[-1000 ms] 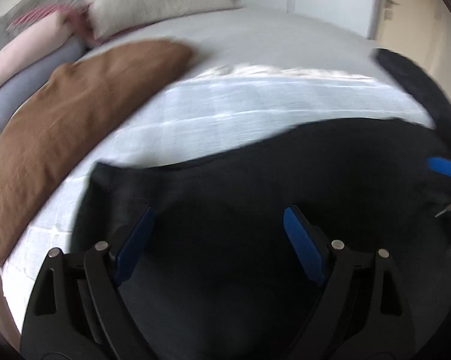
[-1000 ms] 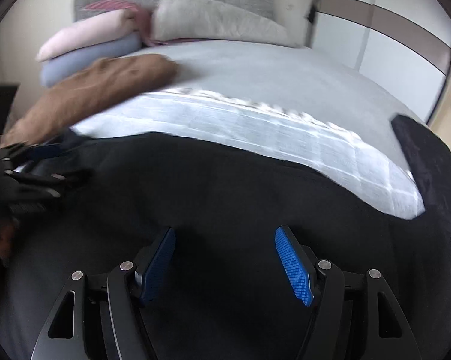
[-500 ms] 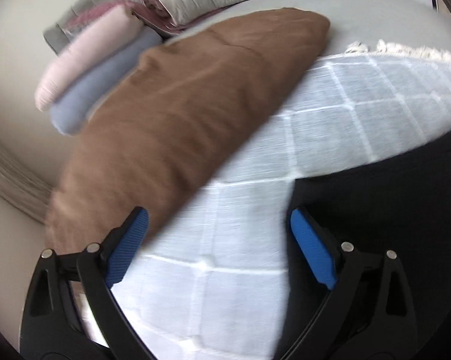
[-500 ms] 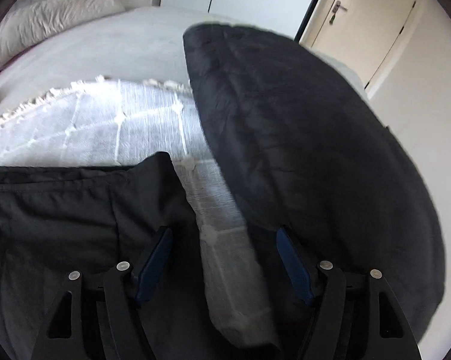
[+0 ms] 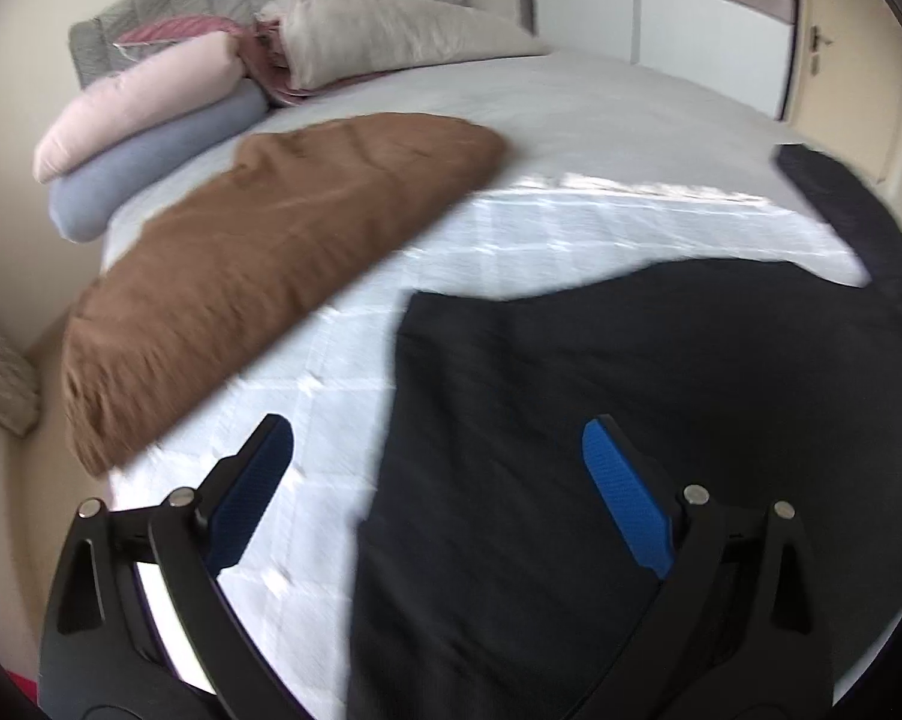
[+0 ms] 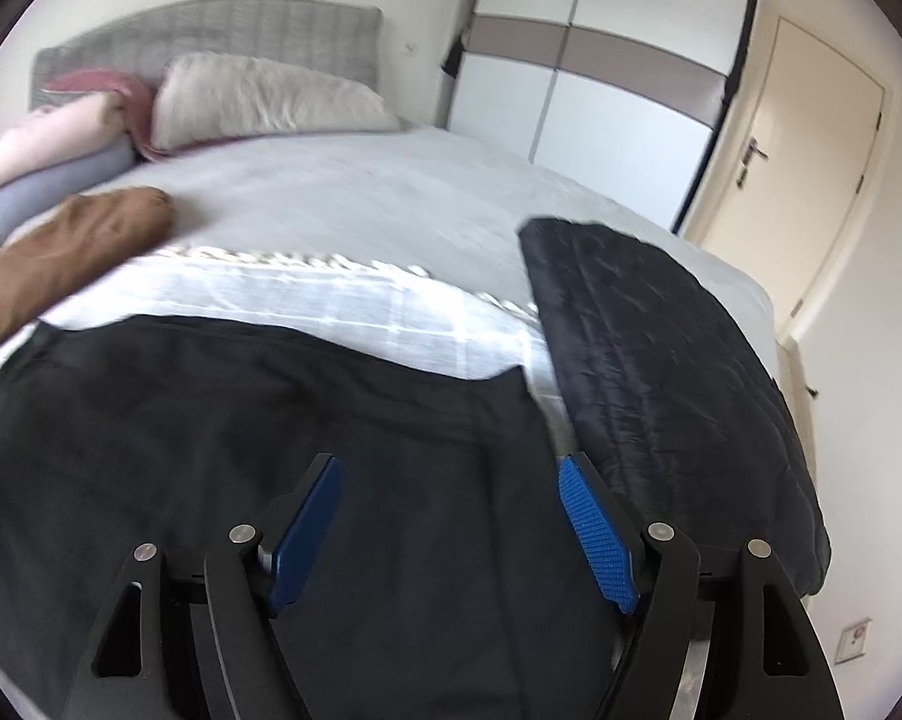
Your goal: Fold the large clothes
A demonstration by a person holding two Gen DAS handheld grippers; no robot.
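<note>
A large black garment (image 5: pixel 661 390) lies spread flat on a white checked blanket (image 5: pixel 571 228) on the bed; it also shows in the right wrist view (image 6: pixel 211 420). My left gripper (image 5: pixel 439 450) is open and empty, over the garment's left edge. My right gripper (image 6: pixel 451 480) is open and empty, over the garment's right part, near its far right corner (image 6: pixel 517 378).
A brown folded cloth (image 5: pixel 283 240) lies left of the garment. A dark quilted cloth (image 6: pixel 661 360) lies along the bed's right side. Pillows and rolled bedding (image 5: pixel 151 120) sit at the headboard. A wardrobe (image 6: pixel 601 90) and a door (image 6: pixel 811 180) stand at the right.
Both views have swung back toward the head of the bed. The left gripper now sits over the garment's left edge, the right one over its right part. Both stay open.
</note>
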